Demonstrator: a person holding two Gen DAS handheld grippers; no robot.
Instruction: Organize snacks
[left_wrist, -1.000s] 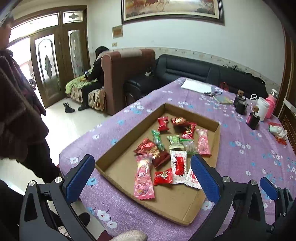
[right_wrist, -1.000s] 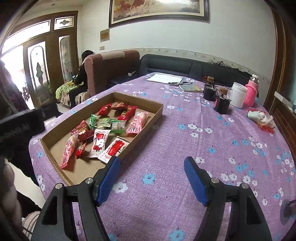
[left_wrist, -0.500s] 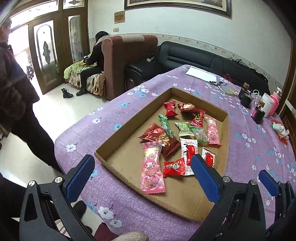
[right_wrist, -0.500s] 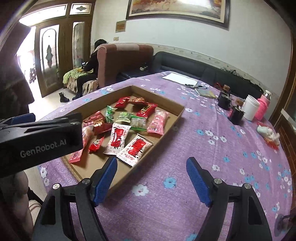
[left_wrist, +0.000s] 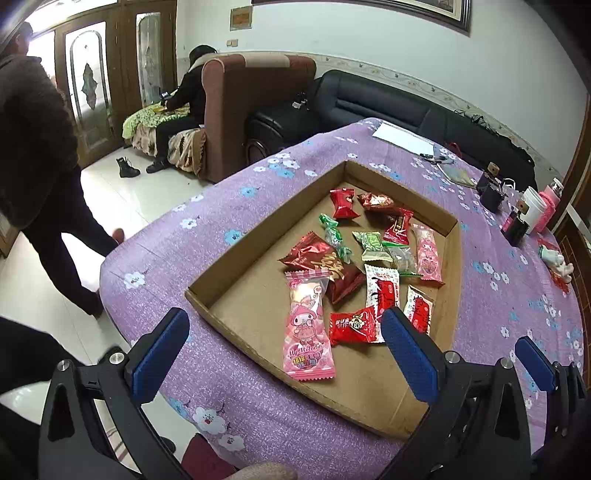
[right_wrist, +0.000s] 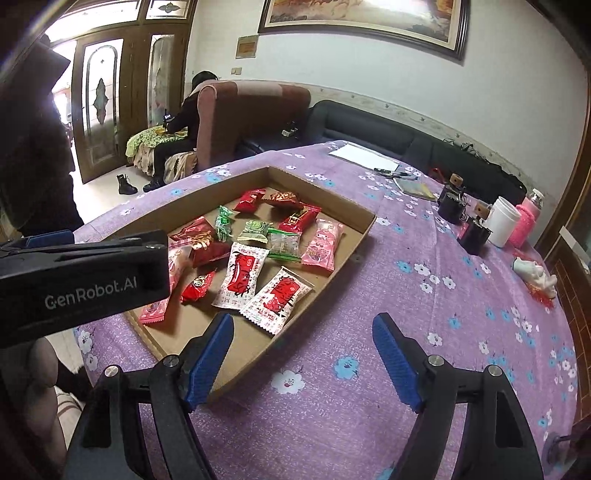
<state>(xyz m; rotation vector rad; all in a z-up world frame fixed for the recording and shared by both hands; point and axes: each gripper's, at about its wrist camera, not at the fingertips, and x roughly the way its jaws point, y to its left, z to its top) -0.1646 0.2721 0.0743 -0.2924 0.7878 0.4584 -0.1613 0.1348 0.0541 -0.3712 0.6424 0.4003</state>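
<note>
Hovering above the near edge of the cardboard tray (left_wrist: 266, 229), left gripper (left_wrist: 284, 350) and right gripper (right_wrist: 303, 354) both hold their fingers apart, gripping nothing. Snack packets (left_wrist: 369, 258) lie jumbled inside the tray on the surface (right_wrist: 406, 295), apparently unsorted.

A table (left_wrist: 207, 236) draped in a purple flowered cloth carries a shallow cardboard tray (left_wrist: 258, 236) near its front corner. Toward the far side lie a sheet of white paper (left_wrist: 402, 138), a white cup (left_wrist: 533, 208), a pink bottle (left_wrist: 548, 206) and two dark containers (right_wrist: 474, 234).
</note>
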